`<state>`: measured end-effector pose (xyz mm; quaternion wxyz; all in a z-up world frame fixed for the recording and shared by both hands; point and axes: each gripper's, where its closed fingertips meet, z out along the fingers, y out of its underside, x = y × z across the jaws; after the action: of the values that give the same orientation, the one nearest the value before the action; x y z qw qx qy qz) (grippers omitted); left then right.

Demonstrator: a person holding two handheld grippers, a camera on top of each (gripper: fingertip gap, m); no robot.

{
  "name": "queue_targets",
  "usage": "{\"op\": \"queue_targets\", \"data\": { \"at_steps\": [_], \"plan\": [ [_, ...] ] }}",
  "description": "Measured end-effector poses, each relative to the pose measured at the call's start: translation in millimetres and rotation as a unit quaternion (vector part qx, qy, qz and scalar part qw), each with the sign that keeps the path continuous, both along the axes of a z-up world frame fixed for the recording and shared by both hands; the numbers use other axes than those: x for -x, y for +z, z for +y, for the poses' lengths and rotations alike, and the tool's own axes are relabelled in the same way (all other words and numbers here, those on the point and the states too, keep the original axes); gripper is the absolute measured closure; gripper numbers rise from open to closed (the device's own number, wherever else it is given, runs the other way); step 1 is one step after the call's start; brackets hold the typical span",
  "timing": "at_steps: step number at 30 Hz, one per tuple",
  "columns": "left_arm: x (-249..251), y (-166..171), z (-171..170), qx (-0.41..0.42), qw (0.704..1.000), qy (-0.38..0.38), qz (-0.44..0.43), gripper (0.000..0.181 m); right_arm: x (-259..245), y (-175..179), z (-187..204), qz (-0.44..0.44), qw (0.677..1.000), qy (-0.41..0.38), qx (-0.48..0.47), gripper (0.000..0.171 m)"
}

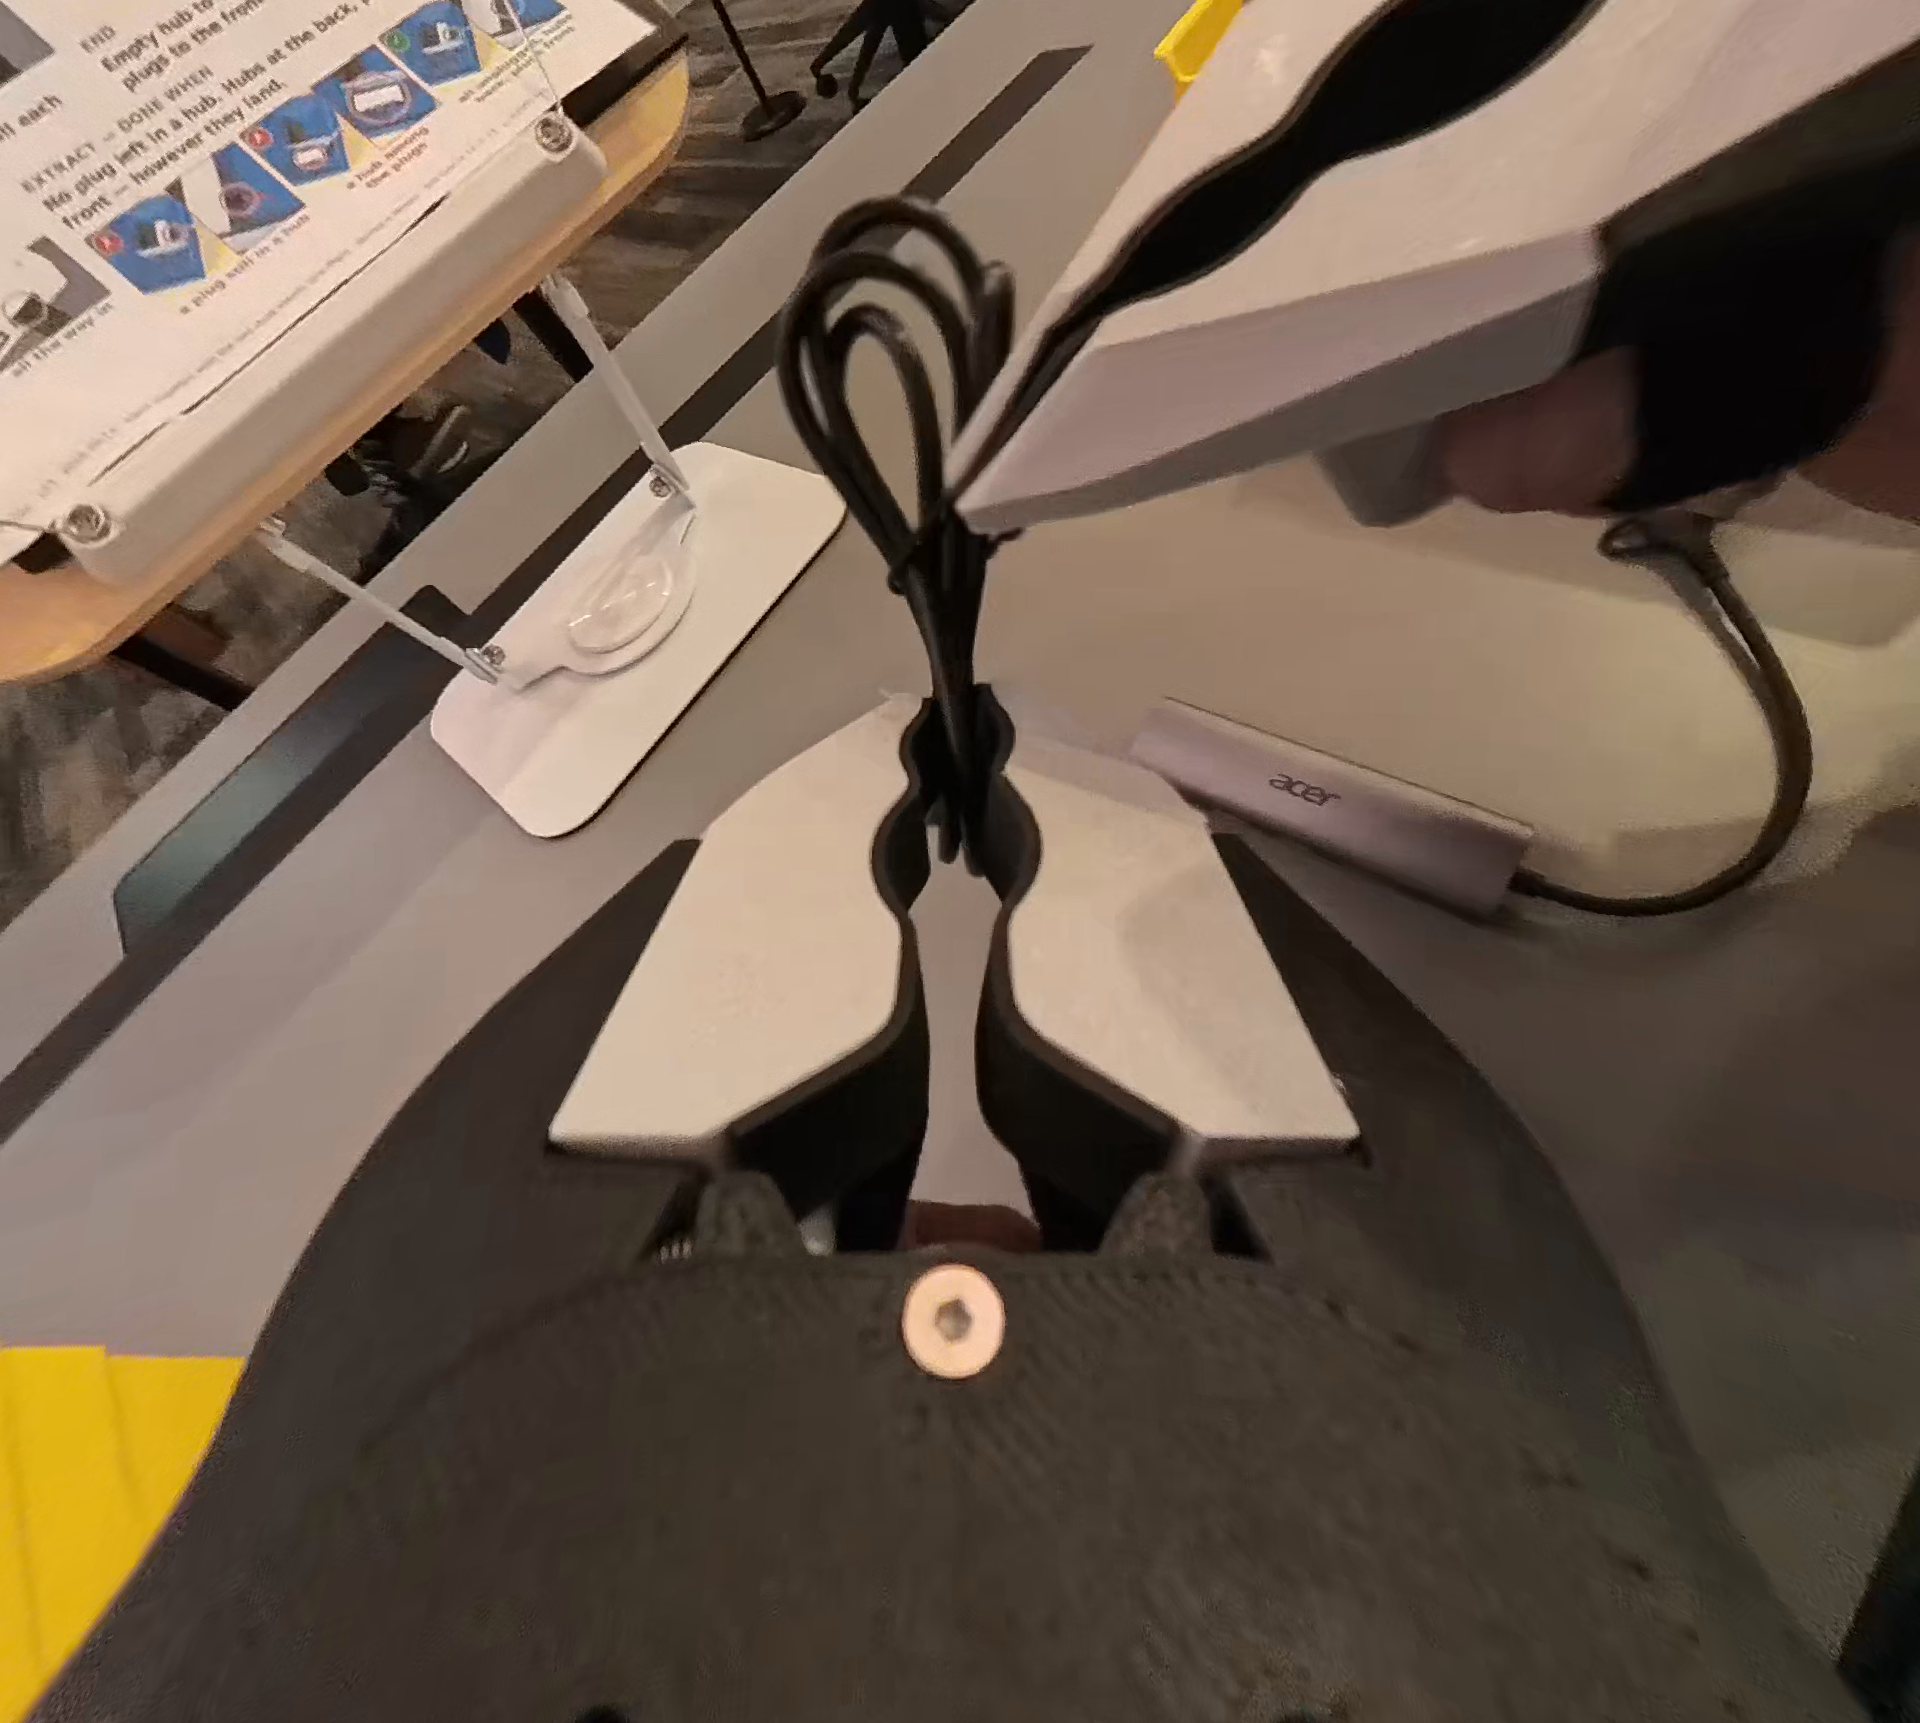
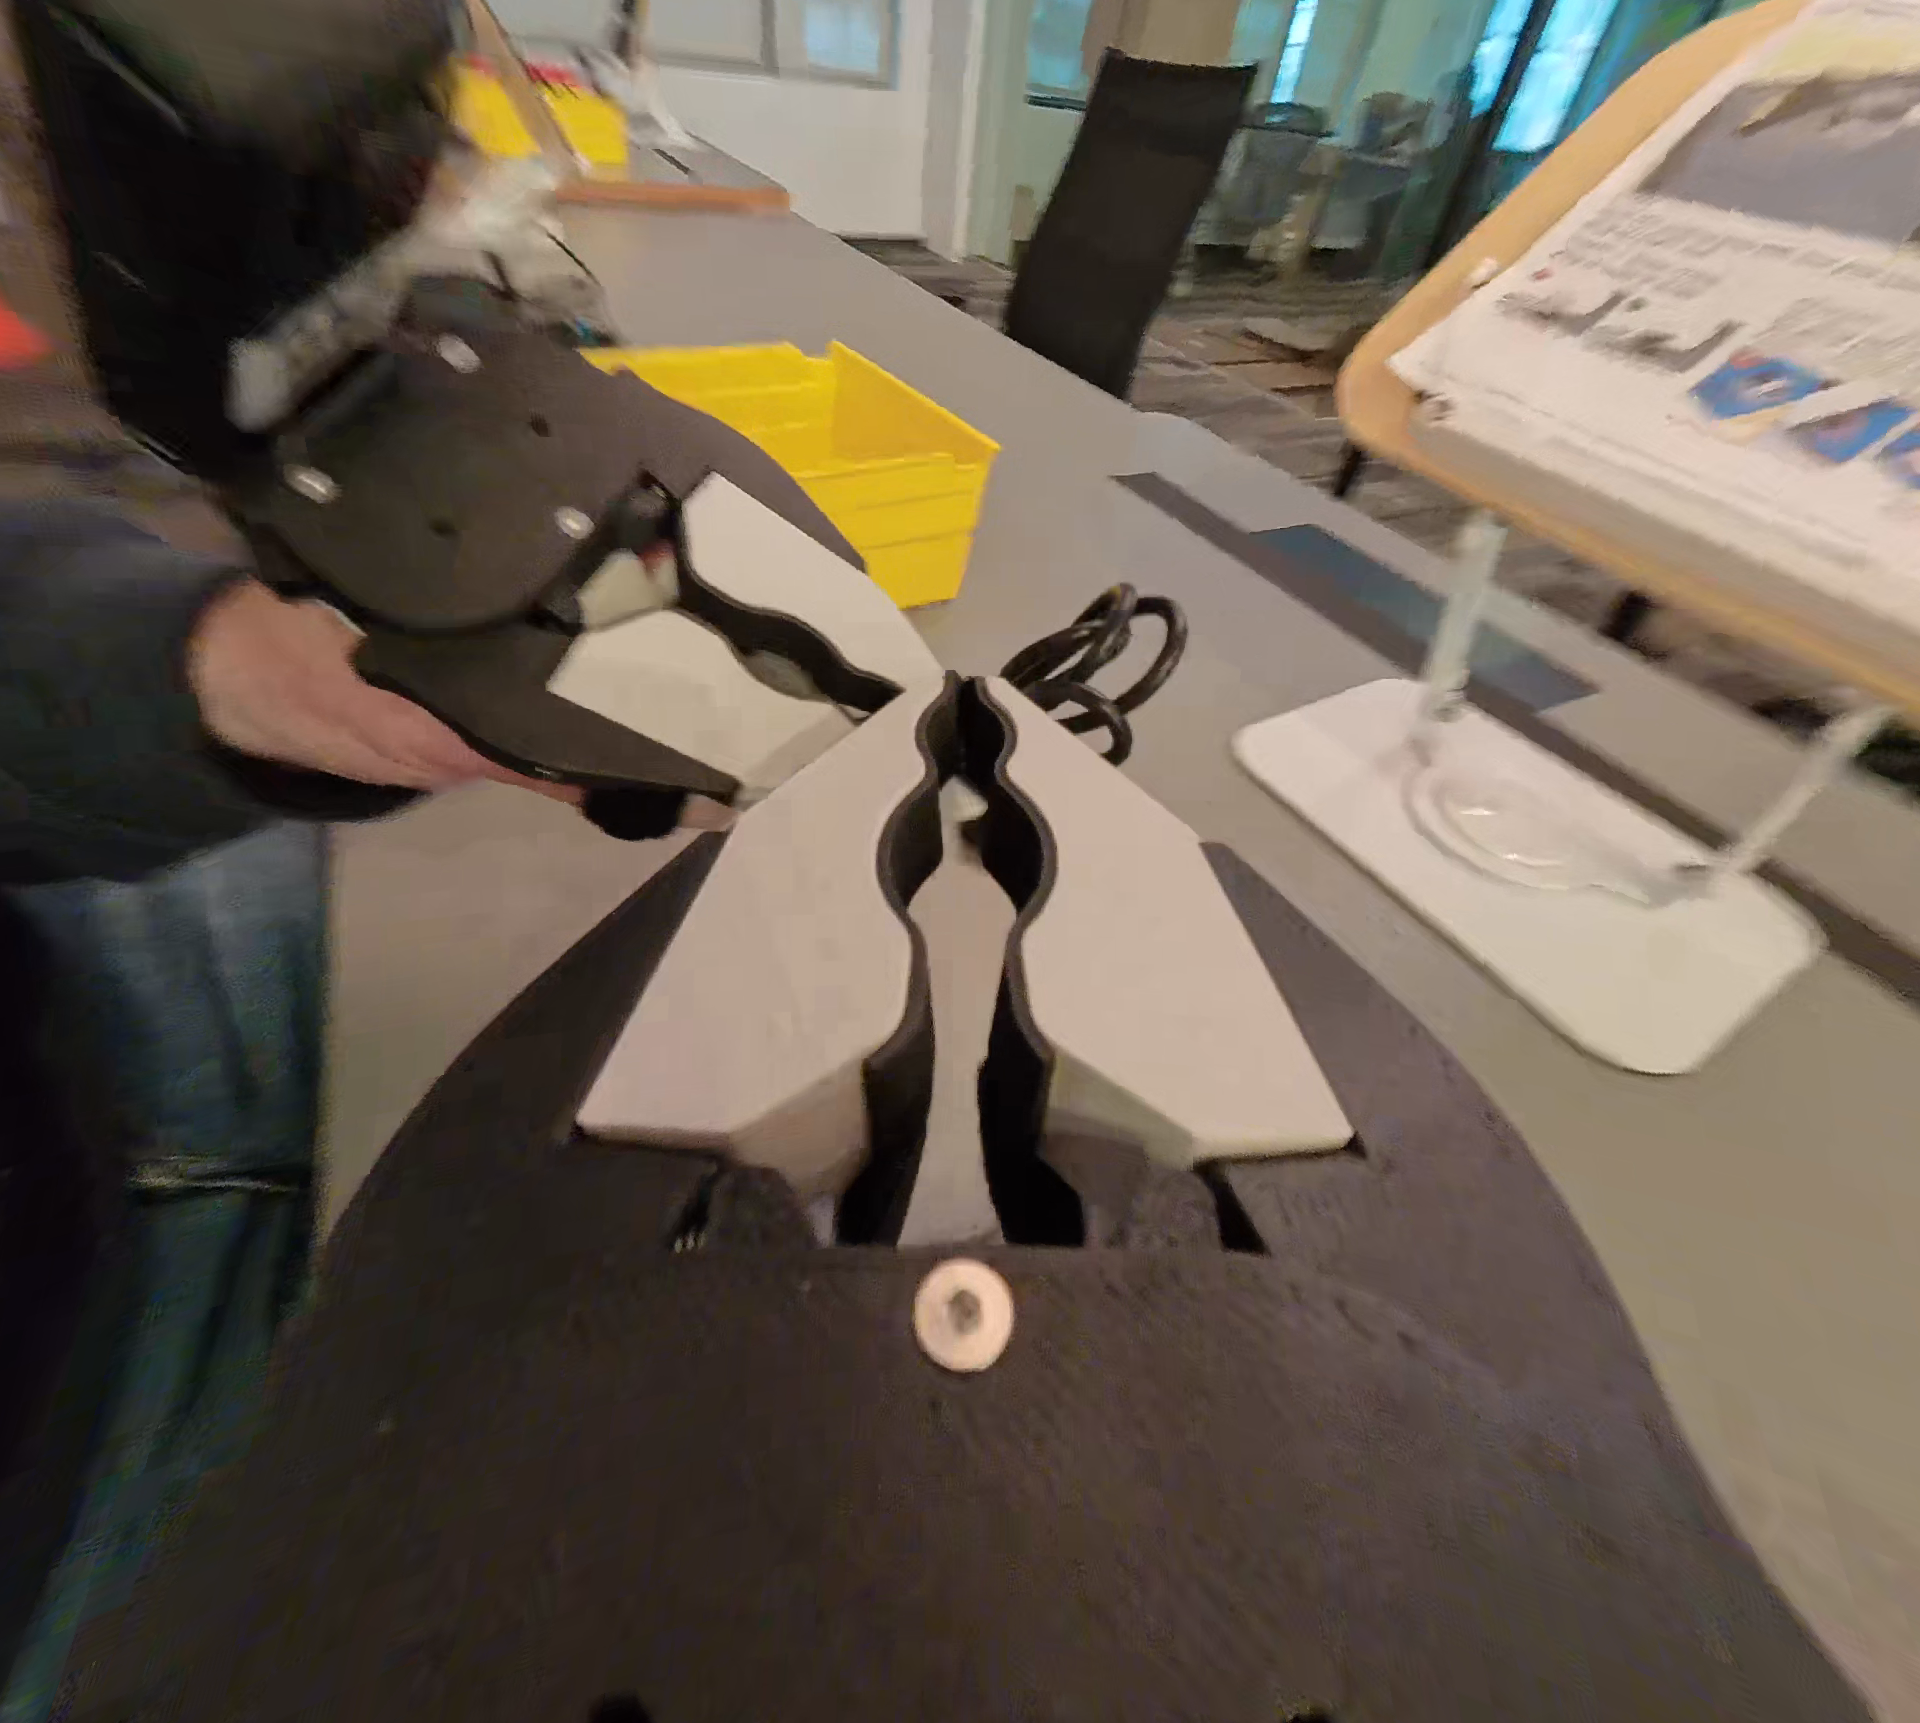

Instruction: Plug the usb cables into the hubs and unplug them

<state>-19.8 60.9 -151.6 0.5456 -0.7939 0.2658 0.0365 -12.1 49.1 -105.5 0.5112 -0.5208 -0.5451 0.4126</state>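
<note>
A bundled black USB cable (image 1: pixel 831 323) stands upright with its loops up, and its loops also show in the right wrist view (image 2: pixel 1112 645). My left gripper (image 1: pixel 956 728) is shut on the bundle's lower end. My right gripper (image 1: pixel 971 515) comes in from the upper right and meets the bundle at its tie. In its own view the right gripper (image 2: pixel 961 707) is shut, with a small pale piece (image 2: pixel 966 803) between the fingers. The left gripper (image 2: pixel 883 691) touches it from the left. A silver hub (image 1: pixel 1320 790) lies on the table behind, its own cable (image 1: pixel 1777 738) curving right.
A document stand with a white base (image 1: pixel 634 634) and an instruction sheet (image 1: pixel 260 146) stands left of the cable. Yellow bins sit on the grey table (image 1: pixel 1610 1102): one far right (image 1: pixel 1236 0), one near left (image 1: pixel 83 1517). A person's hand (image 2: pixel 312 697) holds the left gripper. My right fingertips sit around 5 cm from my left ones.
</note>
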Motion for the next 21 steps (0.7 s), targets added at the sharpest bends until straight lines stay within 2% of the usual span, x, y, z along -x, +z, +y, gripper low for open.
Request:
{"op": "queue_targets", "data": {
  "at_steps": [3, 9, 11, 13, 17, 21],
  "plan": [
    [0, 11, 1, 0.010, 0.997, -0.014, -0.080, 0.176, -3, 9, -11, 0.020, 0.997, 0.034, 0.059, 0.171],
    [-1, 10, -5, 0.018, 0.995, -0.048, -0.088, 0.176, -10, 4, 1, 0.046, 0.985, 0.059, 0.154, 0.171],
    [-4, 11, -7, 0.014, 0.993, -0.063, -0.101, 0.173, -10, 2, -1, 0.042, 0.987, 0.061, 0.145, 0.171],
    [-7, 13, -8, 0.017, 0.993, -0.070, -0.096, 0.157, -9, 1, -4, 0.035, 0.987, 0.072, 0.141, 0.171],
    [-15, 13, -6, 0.025, 0.993, -0.081, -0.080, 0.170, -5, 1, -15, 0.022, 0.986, 0.096, 0.131, 0.171],
    [-12, 9, -1, 0.033, 0.994, -0.055, -0.083, 0.174, -2, -7, -15, -0.003, 0.994, 0.075, 0.076, 0.171]
  ]
}}
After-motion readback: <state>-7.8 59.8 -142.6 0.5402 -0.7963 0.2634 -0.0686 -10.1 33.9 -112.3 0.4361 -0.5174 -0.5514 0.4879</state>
